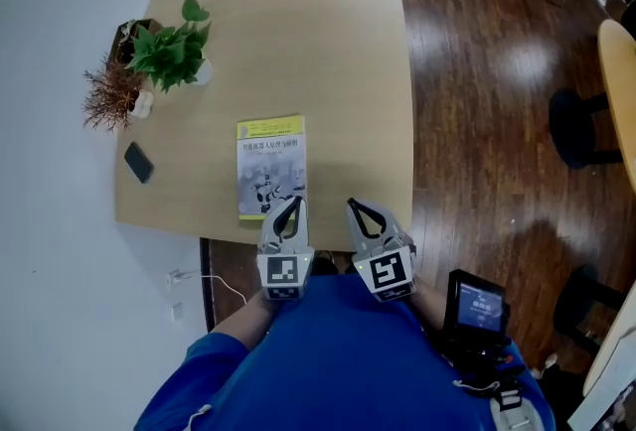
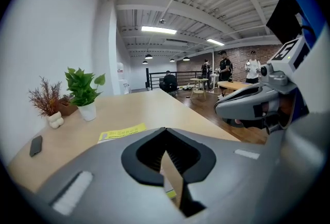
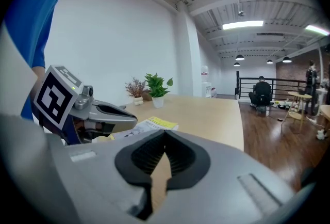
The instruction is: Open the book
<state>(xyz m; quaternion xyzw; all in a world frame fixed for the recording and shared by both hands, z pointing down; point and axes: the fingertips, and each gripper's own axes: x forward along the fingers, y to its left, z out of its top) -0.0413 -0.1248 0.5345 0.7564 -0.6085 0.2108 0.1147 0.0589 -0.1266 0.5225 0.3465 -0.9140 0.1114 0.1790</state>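
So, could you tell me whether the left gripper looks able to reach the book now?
Probably yes: the left gripper, jaws shut, hangs at the near edge of the book, nothing between them.

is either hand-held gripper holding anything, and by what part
Nothing is held: the left hand-held gripper and right hand-held gripper are shut and empty; the book lies closed.

we find the near right corner of the book hidden under the left hand-held gripper, its cover print too small for us to read, a second table cut off at right
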